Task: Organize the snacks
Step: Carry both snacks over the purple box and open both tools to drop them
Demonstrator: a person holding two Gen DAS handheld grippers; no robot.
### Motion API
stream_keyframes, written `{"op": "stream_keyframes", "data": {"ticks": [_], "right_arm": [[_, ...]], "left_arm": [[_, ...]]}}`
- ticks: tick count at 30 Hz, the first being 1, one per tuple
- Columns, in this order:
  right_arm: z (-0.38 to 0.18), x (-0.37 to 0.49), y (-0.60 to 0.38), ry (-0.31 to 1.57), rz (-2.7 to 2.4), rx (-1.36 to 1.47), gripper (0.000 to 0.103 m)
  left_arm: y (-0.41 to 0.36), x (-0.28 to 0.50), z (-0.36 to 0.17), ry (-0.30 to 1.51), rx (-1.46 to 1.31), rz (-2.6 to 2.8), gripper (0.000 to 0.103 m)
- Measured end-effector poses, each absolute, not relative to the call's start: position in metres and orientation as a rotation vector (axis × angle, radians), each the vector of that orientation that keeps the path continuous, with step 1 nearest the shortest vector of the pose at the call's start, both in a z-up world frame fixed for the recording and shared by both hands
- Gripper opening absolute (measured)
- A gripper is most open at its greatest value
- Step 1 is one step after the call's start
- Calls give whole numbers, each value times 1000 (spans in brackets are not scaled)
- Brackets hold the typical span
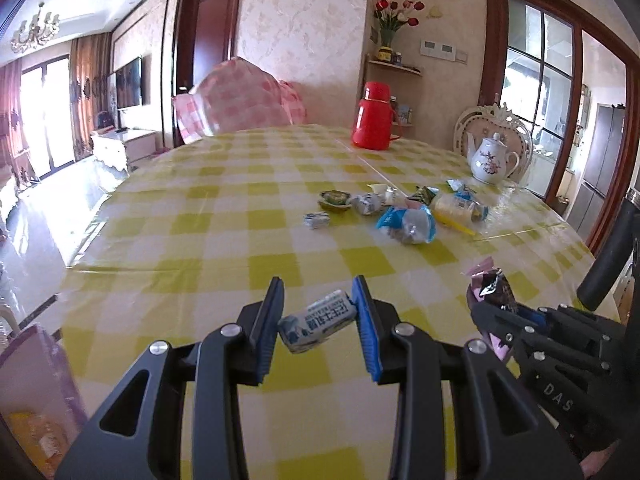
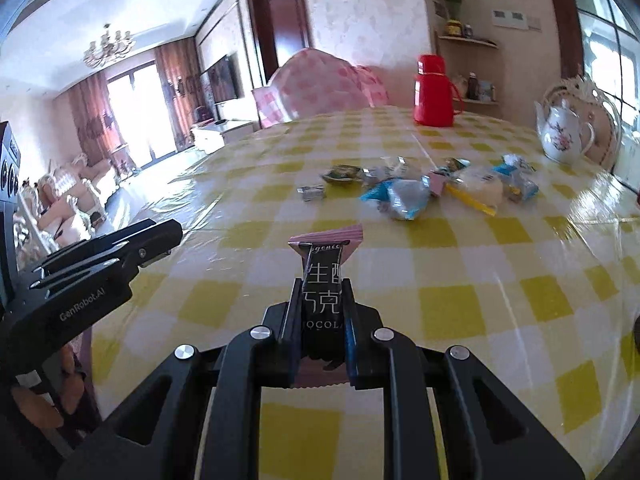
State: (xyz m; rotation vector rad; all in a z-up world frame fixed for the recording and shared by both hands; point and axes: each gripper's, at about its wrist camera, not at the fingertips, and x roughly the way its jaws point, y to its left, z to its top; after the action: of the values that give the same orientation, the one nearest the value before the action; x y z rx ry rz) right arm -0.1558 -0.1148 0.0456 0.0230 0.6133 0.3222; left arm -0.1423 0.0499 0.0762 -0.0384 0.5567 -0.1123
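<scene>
My left gripper [image 1: 319, 296] is shut on a small white and blue snack packet [image 1: 318, 320], held crosswise between its blue pads above the yellow checked tablecloth [image 1: 192, 240]. My right gripper [image 2: 322, 292] is shut on a black chocolate packet [image 2: 323, 280] with a pink wrapper behind it, standing upright between the fingers. In the left wrist view the right gripper [image 1: 486, 296] shows at the lower right with that black packet [image 1: 490, 284]. A pile of several loose snack packets [image 1: 404, 212] [image 2: 412, 192] lies farther back on the table, right of centre.
A red thermos [image 1: 372, 116] [image 2: 434, 92] and a white floral teapot [image 1: 490, 158] [image 2: 562, 132] stand at the table's far side. A pink checked chair back [image 1: 240, 96] is behind the table. A purple-edged box [image 1: 36, 396] sits low at the left.
</scene>
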Motion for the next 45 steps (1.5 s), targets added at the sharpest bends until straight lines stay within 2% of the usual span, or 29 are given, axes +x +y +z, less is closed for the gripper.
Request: {"op": "stream_keyframes", "data": {"ticks": [16, 31, 38, 40, 41, 42, 44, 45], "right_arm": [[61, -206, -13, 573, 501, -134, 18], [51, -254, 101, 603, 783, -266, 18], [33, -275, 152, 641, 944, -331, 18], [30, -281, 162, 635, 991, -339, 23], [29, -282, 163, 630, 995, -337, 27], [30, -281, 162, 630, 996, -327, 48], [34, -278, 152, 618, 985, -283, 69], [36, -275, 147, 610, 971, -271, 69]], "left_arm": [[162, -212, 86, 533, -68, 37, 36], [283, -239, 80, 632, -73, 256, 36], [315, -243, 72, 687, -73, 339, 37], [320, -244, 71, 695, -83, 386, 55], [322, -245, 73, 692, -86, 415, 86], [323, -247, 74, 679, -85, 445, 100], [320, -248, 77, 649, -68, 480, 100], [318, -247, 78, 649, -60, 485, 101]]}}
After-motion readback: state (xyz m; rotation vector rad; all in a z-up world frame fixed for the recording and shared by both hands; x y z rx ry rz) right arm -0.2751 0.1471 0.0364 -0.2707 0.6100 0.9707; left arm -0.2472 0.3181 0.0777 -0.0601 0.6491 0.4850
